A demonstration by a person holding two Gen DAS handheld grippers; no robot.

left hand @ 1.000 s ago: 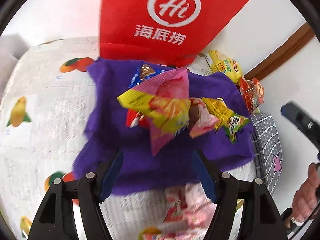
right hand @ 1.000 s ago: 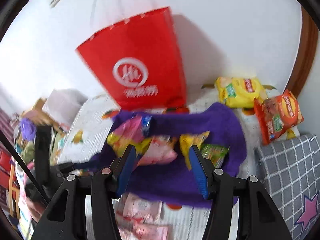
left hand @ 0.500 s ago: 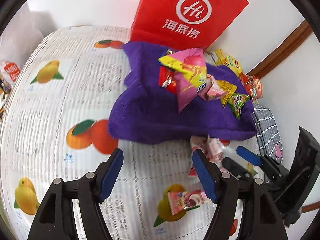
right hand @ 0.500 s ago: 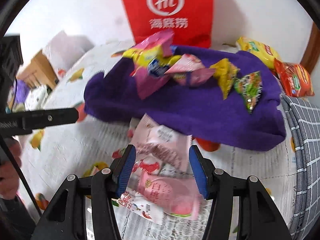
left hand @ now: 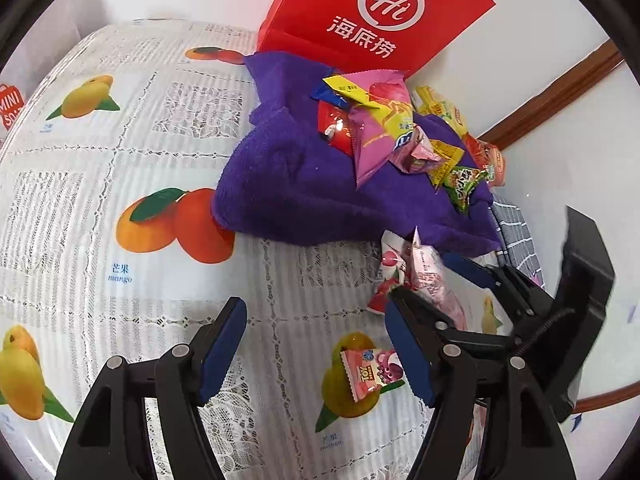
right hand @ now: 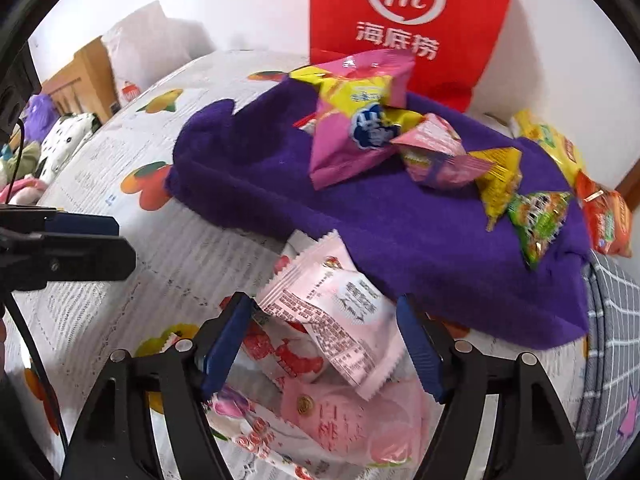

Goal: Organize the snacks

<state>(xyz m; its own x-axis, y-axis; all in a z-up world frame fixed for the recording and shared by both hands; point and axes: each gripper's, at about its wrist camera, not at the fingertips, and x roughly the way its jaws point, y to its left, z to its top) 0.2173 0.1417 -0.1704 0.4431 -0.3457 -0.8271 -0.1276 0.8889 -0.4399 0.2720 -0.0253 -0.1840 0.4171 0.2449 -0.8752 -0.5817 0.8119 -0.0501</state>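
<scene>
Several crinkly pink packets, fuzzy purple towel

One red paper bag stands at the back. One purple towel lies on the bench, bearing about six small snack packets; overlap blurs the tally. Two larger chip bags show beyond it, one yellow chip bag and one orange chip bag. At least four pink packets lie heaped in front. Two tools appear, the left tool and the right tool.

Fruit-print tablecloth carries purple towel, red bag, pink snack packets.
</scene>
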